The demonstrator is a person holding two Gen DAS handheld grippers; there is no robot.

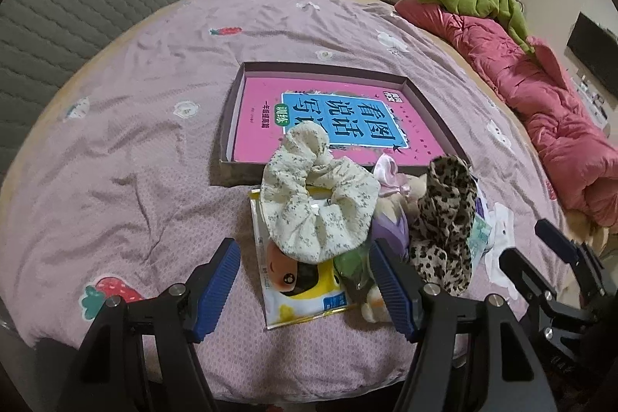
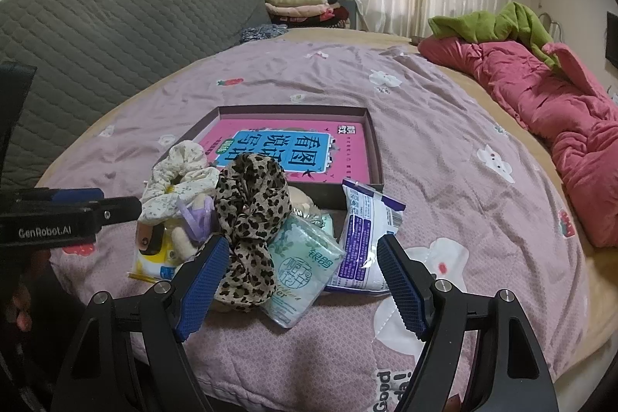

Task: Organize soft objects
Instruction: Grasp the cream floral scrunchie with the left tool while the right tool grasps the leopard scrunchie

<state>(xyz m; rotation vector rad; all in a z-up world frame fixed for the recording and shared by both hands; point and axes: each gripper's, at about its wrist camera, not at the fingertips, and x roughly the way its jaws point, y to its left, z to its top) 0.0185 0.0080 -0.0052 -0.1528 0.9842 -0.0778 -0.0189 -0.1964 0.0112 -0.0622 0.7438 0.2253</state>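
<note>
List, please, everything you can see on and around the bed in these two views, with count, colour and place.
floral scrunchie: one, cream, top of the pile, left
leopard scrunchie: one, brown and black, pile centre
small plush toy: one, beige and lilac, between the scrunchies
yellow packet: one, flat under the floral scrunchie
tissue pack: one, pale green, right of the leopard scrunchie
purple-and-white packet: one, pile's right edge
shallow box: one, dark, behind the pile
pink book: one, inside the box
pink quilt: one, bed's right side
green cloth: one, on the quilt
folded clothes: one stack, far end
left tongs: blue pads, open
right tongs: blue pads, open
</note>
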